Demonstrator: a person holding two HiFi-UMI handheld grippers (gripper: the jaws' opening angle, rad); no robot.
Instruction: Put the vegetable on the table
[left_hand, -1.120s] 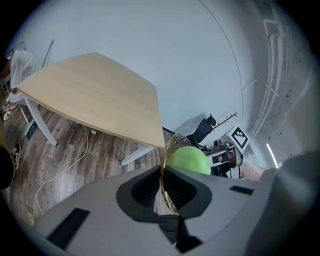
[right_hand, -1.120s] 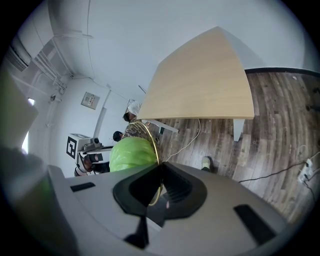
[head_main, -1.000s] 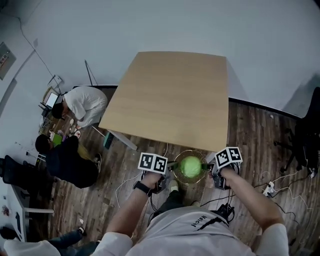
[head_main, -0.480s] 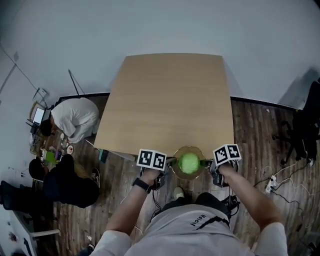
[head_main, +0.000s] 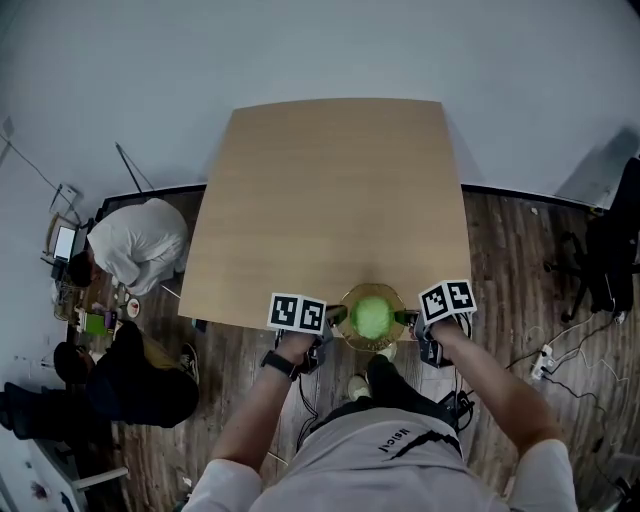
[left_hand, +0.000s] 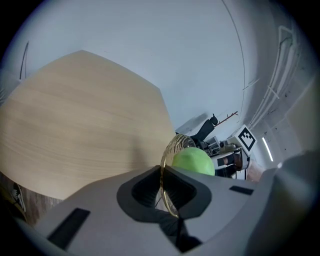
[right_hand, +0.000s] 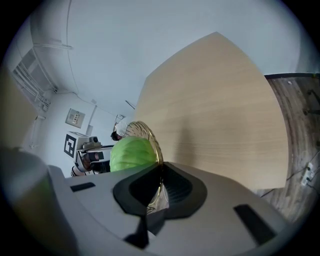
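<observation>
1. Green cabbage (head_main: 372, 316): a round, pale green head that sits in a glass bowl (head_main: 351, 297). The bowl is at the middle of the table's near edge, partly over the top and partly past it. Whether it rests on the wood cannot be told.
2. Glass bowl: clear with an amber tint and a ribbed wall. It is held by its rim on two opposite sides.
3. Left gripper (head_main: 338, 318): in the left gripper view its jaws are closed down on the bowl's thin rim (left_hand: 164, 167), which runs edge-on between them, with the cabbage (left_hand: 194, 161) just beyond.
4. Right gripper (head_main: 407, 320): its jaws are pinched likewise on the opposite rim (right_hand: 151, 136), with the cabbage (right_hand: 131, 152) just beside them.
5. Wooden table (head_main: 330, 190): a light, square, bare top that spreads away from the bowl to the far and side edges.
6. Surroundings: dark plank floor (head_main: 510, 260) with cables (head_main: 545, 360) to the right. A black office chair (head_main: 610, 250) stands well off the right edge. Two people (head_main: 135, 245) crouch well apart from the left edge. A pale wall (head_main: 320, 50) lies beyond the far edge.
</observation>
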